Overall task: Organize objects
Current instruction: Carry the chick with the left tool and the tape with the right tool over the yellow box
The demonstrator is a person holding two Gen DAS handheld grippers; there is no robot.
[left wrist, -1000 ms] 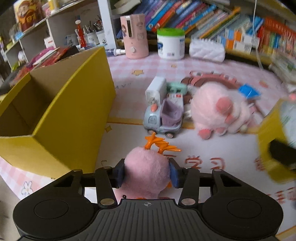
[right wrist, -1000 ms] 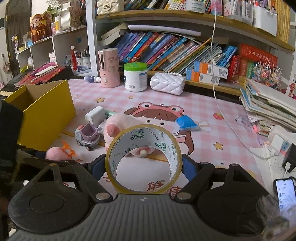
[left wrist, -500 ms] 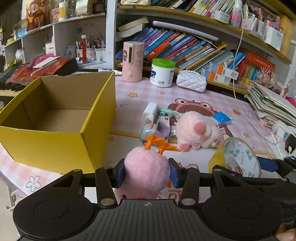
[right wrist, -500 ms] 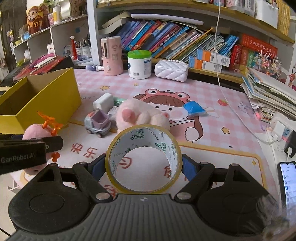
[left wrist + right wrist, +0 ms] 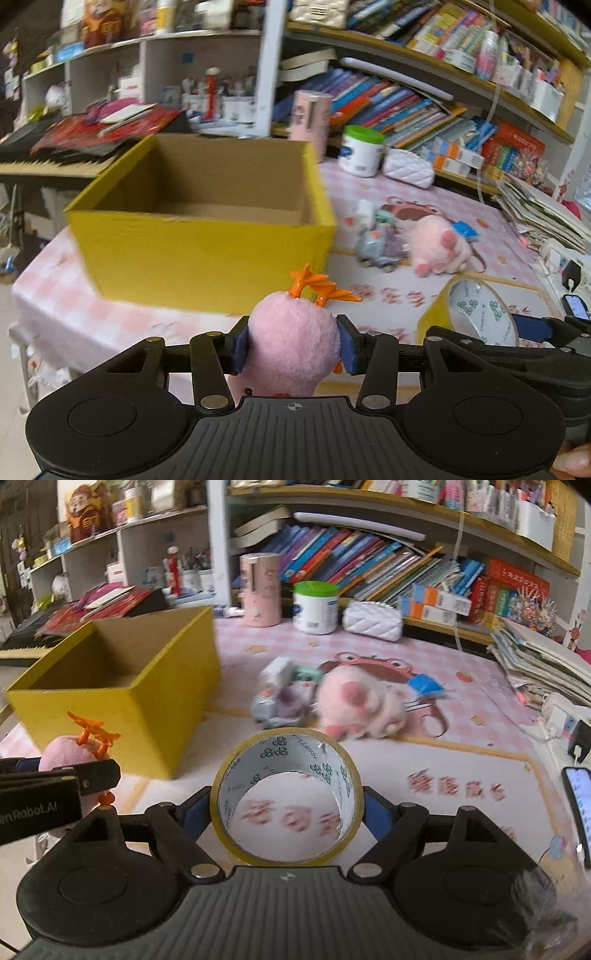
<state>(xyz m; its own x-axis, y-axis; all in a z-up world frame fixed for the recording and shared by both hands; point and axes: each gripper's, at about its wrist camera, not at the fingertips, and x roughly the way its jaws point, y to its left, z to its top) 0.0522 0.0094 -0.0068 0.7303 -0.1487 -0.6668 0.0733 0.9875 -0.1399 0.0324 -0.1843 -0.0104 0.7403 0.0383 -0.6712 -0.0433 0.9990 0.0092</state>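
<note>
Left tool (image 5: 293, 347) clamped on pink plush (image 5: 293, 339), orange feet up, in the air before the yellow box (image 5: 199, 247) | right tool (image 5: 286, 808) clamped on tape roll (image 5: 286, 797), above the desk (image 5: 424, 760) just right of the left | box open on the desk, toy truck (image 5: 277, 705) and pink pig (image 5: 362, 705) beside it

Even, soft indoor light with faint shadows and no strong glare; dark vignetting fills the corners. Fisheye distortion bows the bookshelves (image 5: 369, 561) beyond the tongs. Motion blur smears the yellow box (image 5: 207, 236), toys and tabletop (image 5: 461, 746) print ahead, whereas the tongs and what they hold stay sharp.
</note>
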